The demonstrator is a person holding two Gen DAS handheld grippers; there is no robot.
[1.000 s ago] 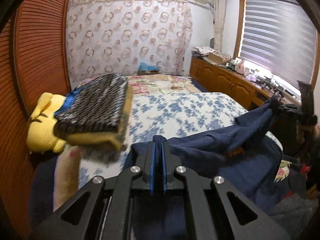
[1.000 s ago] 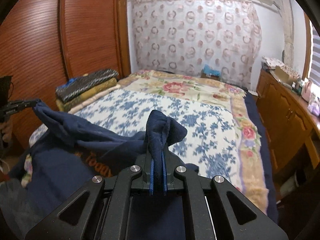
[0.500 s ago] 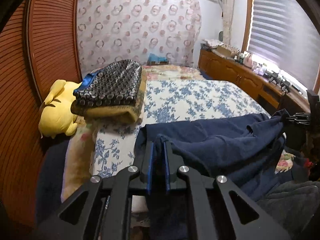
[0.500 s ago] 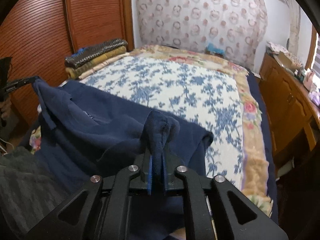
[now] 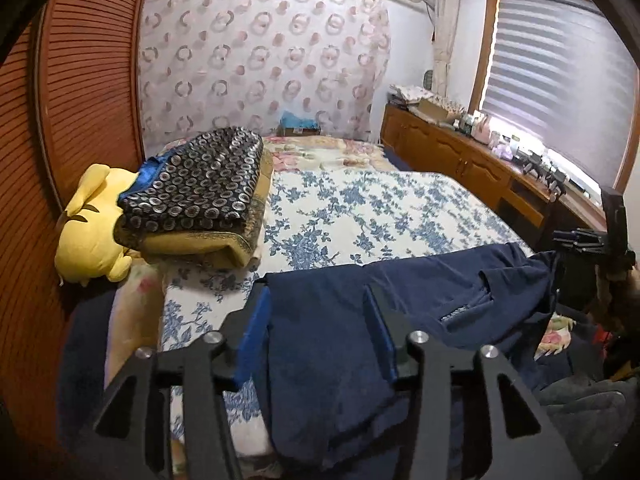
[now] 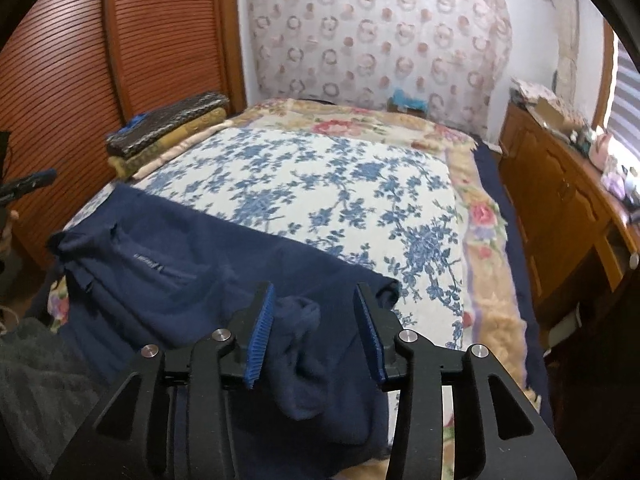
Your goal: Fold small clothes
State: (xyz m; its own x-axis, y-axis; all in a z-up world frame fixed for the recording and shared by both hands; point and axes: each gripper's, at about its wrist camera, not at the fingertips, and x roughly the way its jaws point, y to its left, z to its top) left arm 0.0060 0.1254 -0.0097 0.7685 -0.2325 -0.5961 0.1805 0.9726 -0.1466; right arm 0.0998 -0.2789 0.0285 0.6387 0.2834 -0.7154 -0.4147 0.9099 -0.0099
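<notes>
On the near end of the bed point(image 6: 360, 184), navy garment point(image 5: 400, 304) lies spread flat across the floral cover, prob. laid out so a fold can start. L tool point(image 5: 320, 320) and R tool point(image 6: 314, 320) have just been opening: both part-open, pads clear of cloth, nothing gripped. A bunched corner sits loose between the R jaws, apparently just let go.

Floral bed point(image 5: 360, 208), louvred wardrobe point(image 5: 80, 100), bright blinds point(image 5: 560, 80).

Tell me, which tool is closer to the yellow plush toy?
Left. The left tool sits over the navy garment on the bed's side where the yellow plush toy lies. The right tool is at the garment's opposite end, farther away.
</notes>
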